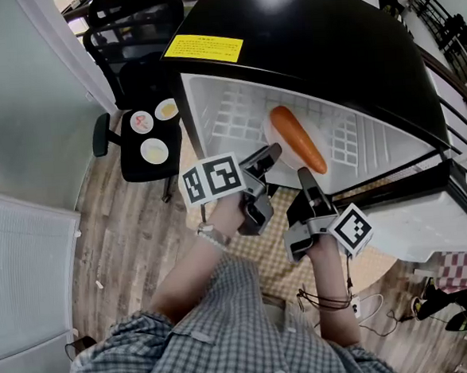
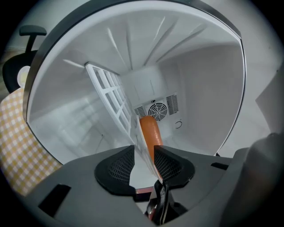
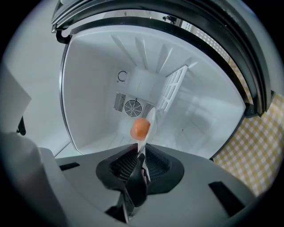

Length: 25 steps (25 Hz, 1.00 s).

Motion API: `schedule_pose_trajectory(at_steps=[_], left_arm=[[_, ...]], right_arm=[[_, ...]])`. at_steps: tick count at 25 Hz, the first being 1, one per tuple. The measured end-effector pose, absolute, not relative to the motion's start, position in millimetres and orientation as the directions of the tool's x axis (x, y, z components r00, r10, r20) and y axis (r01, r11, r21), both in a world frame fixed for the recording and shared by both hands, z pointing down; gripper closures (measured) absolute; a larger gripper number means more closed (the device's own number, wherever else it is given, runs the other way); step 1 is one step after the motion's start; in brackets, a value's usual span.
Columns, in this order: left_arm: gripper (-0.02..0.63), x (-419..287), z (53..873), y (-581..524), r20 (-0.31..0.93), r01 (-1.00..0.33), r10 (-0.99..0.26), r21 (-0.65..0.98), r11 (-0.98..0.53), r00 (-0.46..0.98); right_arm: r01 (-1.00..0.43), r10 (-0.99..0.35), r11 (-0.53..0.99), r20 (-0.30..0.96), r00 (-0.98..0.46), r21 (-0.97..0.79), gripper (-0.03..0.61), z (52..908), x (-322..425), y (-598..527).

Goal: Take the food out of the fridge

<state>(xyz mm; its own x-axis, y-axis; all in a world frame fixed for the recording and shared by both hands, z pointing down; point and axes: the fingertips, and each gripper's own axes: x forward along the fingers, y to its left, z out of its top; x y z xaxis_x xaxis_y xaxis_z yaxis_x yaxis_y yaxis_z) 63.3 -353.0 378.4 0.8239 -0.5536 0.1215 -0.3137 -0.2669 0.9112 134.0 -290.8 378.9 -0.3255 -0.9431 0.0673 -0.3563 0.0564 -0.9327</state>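
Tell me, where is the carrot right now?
The carrot lies on a white plate inside the open fridge, mid-frame in the head view. In both gripper views it sits in front of the round fan vent on the back wall.

We see our right tongs (image 3: pixel 139 156) pinched on the thin rim of a white plate (image 3: pixel 148 127), seen edge-on, with a smooth orange carrot (image 3: pixel 139 129) against it, inside the white fridge (image 3: pixel 88 80), in front of its round fan grille (image 3: pixel 132 107).
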Motion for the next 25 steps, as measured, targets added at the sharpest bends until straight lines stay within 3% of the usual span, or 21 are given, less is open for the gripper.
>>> schedule_pose_trajectory(at_steps=[15,16,17,25], left_arm=[[0.485,69,382,-354,0.052,-0.198,-0.561,0.959,-0.203,0.826],[0.500,68,381,-354,0.038,-0.183,-0.564,0.962,-0.203,0.825],[0.557,68,379,-353,0.028,-0.176,-0.568,0.962,-0.207,0.823],[0.565,67,376,-348,0.055,-0.236,-0.575,0.941,-0.244,0.816]], right_arm=[[-0.390,-0.932,0.082,0.068,-0.356,-0.917,0.529,378,134,-279],[-0.395,-0.932,0.083,0.069,-0.357,-0.915,0.529,378,133,-278],[-0.401,-0.931,0.083,0.072,-0.357,-0.912,0.529,379,132,-278],[-0.395,-0.933,0.080,0.071,-0.352,-0.915,0.531,379,130,-274]])
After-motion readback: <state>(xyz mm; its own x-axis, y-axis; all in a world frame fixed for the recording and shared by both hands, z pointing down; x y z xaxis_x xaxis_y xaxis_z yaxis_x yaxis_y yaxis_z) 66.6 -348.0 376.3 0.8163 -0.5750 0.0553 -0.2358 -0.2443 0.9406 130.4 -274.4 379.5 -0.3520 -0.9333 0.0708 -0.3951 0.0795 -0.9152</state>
